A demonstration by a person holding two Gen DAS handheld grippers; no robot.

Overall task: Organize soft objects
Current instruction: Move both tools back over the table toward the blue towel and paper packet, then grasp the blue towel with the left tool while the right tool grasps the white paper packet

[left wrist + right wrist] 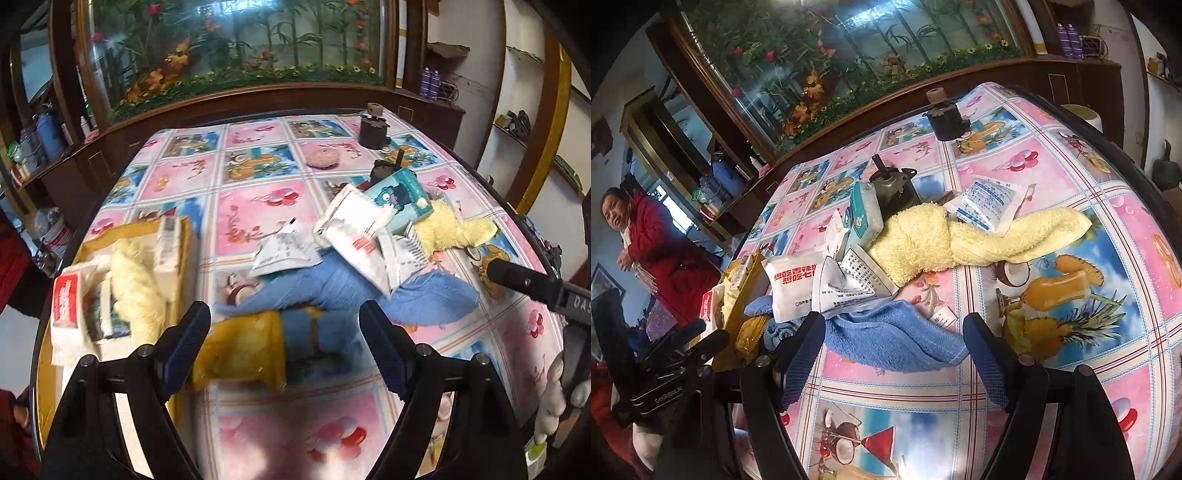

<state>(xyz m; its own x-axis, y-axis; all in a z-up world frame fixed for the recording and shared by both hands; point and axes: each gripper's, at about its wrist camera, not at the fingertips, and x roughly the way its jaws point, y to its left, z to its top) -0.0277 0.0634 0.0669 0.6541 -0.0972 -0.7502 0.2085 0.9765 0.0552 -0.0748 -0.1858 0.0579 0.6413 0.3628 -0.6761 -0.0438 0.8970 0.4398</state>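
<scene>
A pile of soft things lies on the cartoon-print tablecloth (258, 206). It holds a blue towel (886, 339), a yellow towel (942, 240), white packets (790, 280), a teal tissue pack (864, 214) and a blue-printed pouch (986, 203). My right gripper (894, 318) is open, its fingers either side of the blue towel's near edge without pressing it. My left gripper (285, 308) is open over a blurred yellow packet (240, 347) and the end of the blue towel (332, 291). Left of it, a cardboard box (184, 258) holds another yellow towel (136, 291) and tissue packs (66, 299).
Two dark motor-like parts (894, 188) (945, 118) stand behind the pile, and a pink round pad (325, 158) lies farther back. A wooden cabinet with a flower panel (236, 55) runs behind the table. A person in a red coat (653, 243) stands at the left.
</scene>
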